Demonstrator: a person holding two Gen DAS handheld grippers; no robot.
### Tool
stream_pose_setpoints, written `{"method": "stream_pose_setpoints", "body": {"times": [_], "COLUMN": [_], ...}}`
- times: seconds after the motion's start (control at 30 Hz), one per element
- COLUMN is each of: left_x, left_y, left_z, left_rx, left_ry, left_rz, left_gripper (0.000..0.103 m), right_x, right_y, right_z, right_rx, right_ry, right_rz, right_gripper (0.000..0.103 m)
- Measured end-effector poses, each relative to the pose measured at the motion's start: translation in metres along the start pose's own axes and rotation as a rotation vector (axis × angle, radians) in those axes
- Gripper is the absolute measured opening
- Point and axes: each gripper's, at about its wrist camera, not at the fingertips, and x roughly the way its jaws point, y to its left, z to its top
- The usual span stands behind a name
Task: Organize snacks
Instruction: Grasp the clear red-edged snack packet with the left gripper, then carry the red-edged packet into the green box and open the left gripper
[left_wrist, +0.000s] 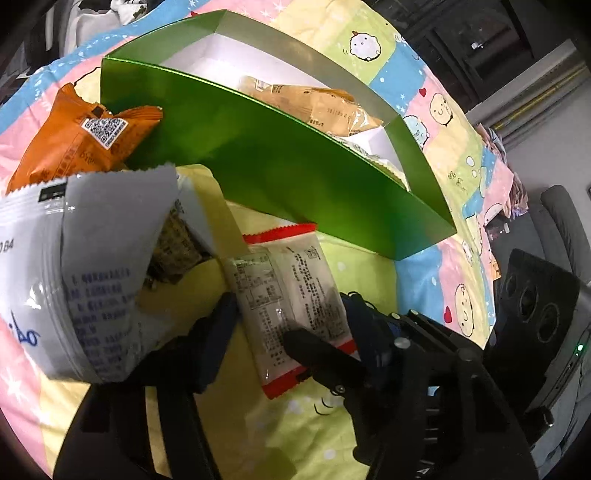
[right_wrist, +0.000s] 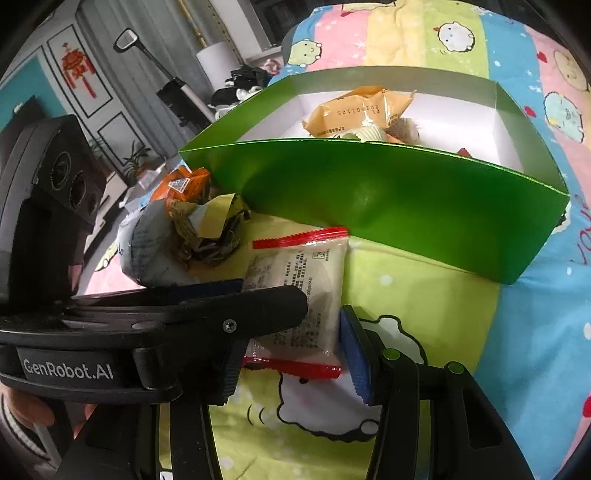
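Observation:
A green cardboard box with a white inside stands on the patterned cloth and holds a tan snack packet and other wrappers; it also shows in the right wrist view. A white packet with red ends lies flat in front of the box. My right gripper is open with its fingers on either side of this packet. My left gripper is open too; one right finger crosses over the packet in its view. A grey-white packet, an orange packet and a crumpled dark wrapper lie to the left.
The cloth covers a bed or table, with cartoon patches in pink, blue, yellow and green. Beyond its far edge are a white stand, dark clutter and a grey panelled wall. The box blocks the way straight ahead.

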Motion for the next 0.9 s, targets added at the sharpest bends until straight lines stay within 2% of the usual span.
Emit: {"method": "stream_pose_setpoints", "body": {"times": [0.07,0.13,0.23,0.33,0.57,0.9], "left_x": [0.0,-0.002,-0.003,-0.007,-0.023,-0.063], "left_y": [0.003,0.006,0.007,0.006,-0.004,-0.037], "left_z": [0.001,0.001,0.0,-0.003,-0.018,-0.033], "left_rx": [-0.008,-0.019,-0.018,-0.019,-0.003,0.108], "left_ry": [0.001,0.004,0.005,0.004,0.017,-0.053], "left_rz": [0.003,0.002,0.007,0.014,0.011,-0.016], "left_gripper": [0.047,0.043,0.04,0.04,0.039,0.039], "right_x": [0.0,-0.001,-0.004,-0.009,-0.031,-0.087], "right_y": [-0.001,-0.002,-0.001,0.005,0.019,0.036], "right_z": [-0.001,-0.002,-0.004,-0.011,-0.03,-0.048], "right_rx": [0.003,0.004,-0.002,-0.01,-0.023,-0.016], "right_ry": [-0.002,-0.002,-0.003,-0.012,-0.051,-0.169], "right_rz": [-0.005,-0.017,-0.031,-0.052,-0.079,-0.098], "right_gripper": [0.046,0.039,0.035,0.032,0.031,0.03]}}
